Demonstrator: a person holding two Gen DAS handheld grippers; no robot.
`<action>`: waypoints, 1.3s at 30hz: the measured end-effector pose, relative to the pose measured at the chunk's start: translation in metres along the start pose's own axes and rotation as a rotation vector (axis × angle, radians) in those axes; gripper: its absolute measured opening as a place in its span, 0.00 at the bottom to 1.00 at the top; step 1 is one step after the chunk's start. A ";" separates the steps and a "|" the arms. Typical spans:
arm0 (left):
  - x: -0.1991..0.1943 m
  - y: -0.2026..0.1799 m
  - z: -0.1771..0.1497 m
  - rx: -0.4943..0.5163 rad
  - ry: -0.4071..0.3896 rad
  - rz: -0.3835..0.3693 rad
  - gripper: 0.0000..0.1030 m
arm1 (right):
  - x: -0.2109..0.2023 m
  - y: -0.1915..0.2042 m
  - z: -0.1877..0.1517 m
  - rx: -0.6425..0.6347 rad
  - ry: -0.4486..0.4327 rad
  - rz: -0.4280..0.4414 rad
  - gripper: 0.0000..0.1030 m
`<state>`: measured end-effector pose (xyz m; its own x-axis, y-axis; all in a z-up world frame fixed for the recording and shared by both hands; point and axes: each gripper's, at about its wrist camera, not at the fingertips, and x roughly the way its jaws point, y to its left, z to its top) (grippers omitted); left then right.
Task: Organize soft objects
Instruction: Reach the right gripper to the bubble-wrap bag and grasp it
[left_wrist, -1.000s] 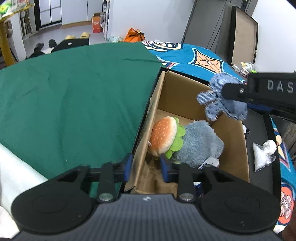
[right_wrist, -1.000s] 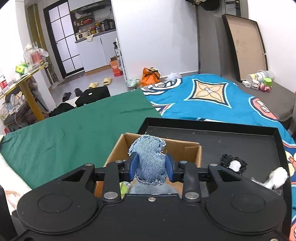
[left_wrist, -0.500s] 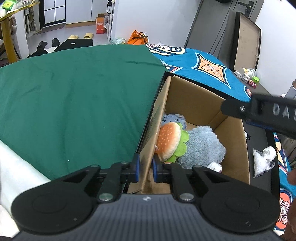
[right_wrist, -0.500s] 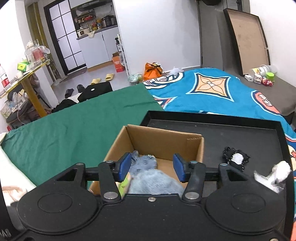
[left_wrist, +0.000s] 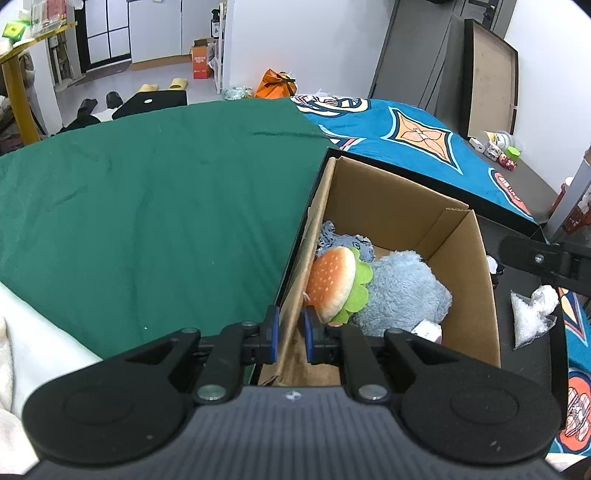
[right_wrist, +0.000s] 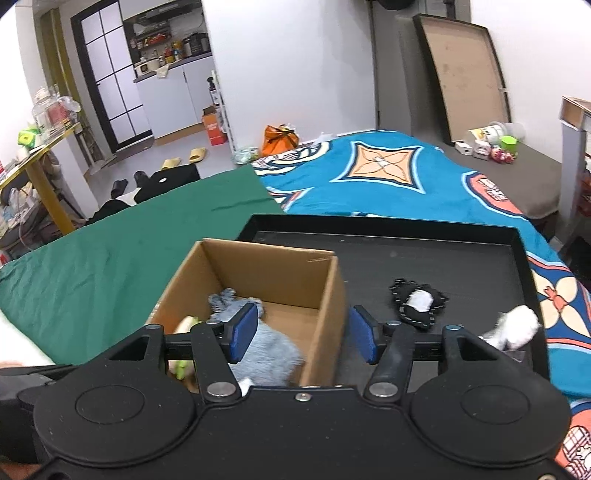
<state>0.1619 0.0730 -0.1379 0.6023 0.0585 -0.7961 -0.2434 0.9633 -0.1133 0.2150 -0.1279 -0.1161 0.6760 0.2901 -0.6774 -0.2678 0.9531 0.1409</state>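
An open cardboard box (left_wrist: 391, 206) stands on the left of a black tray (right_wrist: 406, 229). Inside lie a burger plush (left_wrist: 332, 284), a blue-grey plush (left_wrist: 402, 291) and a denim piece (left_wrist: 332, 240). My left gripper (left_wrist: 290, 334) is shut on the box's left wall. My right gripper (right_wrist: 303, 336) hovers over the box's right side with its jaws opening. Its pads press on nothing; the box's right wall shows below, between them. On the tray lie a black-and-white soft item (right_wrist: 417, 302) and a white stuffed bag (right_wrist: 517, 326).
The tray rests on a bed, with a green blanket (left_wrist: 147, 206) to the left and a blue patterned cover (right_wrist: 388, 173) behind. White cloth (left_wrist: 33, 332) lies at the lower left. A framed board (right_wrist: 465, 74) leans on the far wall beside small items (right_wrist: 487, 144).
My right gripper let go of the denim piece, which dropped into the box, then spread its jaws and drifted right. My left gripper closed on the box's left wall.
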 end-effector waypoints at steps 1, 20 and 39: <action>0.000 -0.001 0.000 0.005 0.000 0.005 0.13 | -0.001 -0.004 -0.001 0.002 0.000 -0.005 0.55; 0.002 -0.021 -0.001 0.105 0.015 0.085 0.29 | 0.003 -0.065 -0.023 0.066 -0.024 -0.033 0.62; 0.006 -0.051 0.013 0.234 0.048 0.172 0.74 | 0.032 -0.115 -0.046 0.112 -0.030 -0.180 0.62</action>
<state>0.1878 0.0281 -0.1289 0.5294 0.2187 -0.8197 -0.1532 0.9750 0.1613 0.2355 -0.2319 -0.1874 0.7264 0.1146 -0.6776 -0.0639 0.9930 0.0995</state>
